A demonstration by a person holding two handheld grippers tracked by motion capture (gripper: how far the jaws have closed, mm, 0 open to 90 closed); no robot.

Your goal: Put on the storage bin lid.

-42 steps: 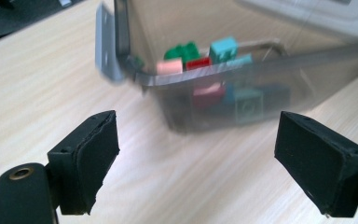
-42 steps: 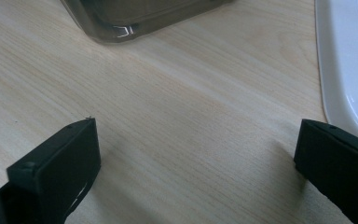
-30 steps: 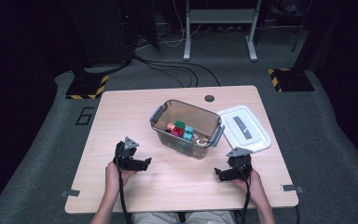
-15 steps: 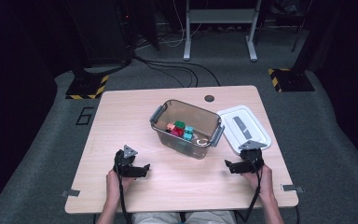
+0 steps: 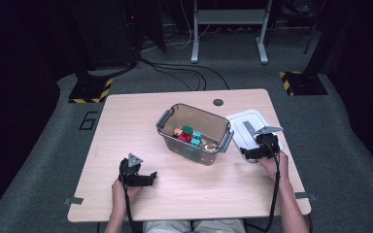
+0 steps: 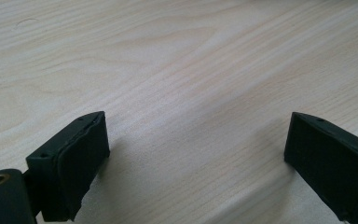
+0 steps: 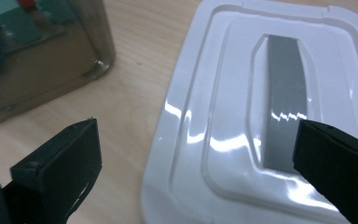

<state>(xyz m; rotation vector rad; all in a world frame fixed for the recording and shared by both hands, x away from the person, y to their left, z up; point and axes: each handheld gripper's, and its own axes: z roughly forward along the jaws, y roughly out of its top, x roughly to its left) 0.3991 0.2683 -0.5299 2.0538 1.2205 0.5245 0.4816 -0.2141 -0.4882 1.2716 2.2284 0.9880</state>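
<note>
— Two grippers, both with jaws spread wide: our left gripper [image 5: 148, 177] low over bare desk [image 5: 126, 121] near the front edge, our right gripper [image 7: 200, 158] above the white lid [image 7: 279, 116] by the right edge.

— We judged the slick lid might skid against the clear bin [image 5: 194, 133] if pinched off-centre from its grey handle [image 7: 284, 98].

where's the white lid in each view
High view: the white lid lies flat on the table, right of the clear bin, partly under the right hand-held gripper.
Left gripper view: not in it; open jaws over bare tabletop.
Right gripper view: the lid spans centre and right, between open jaws.
Shared landmark: the lid's grey handle.
</note>
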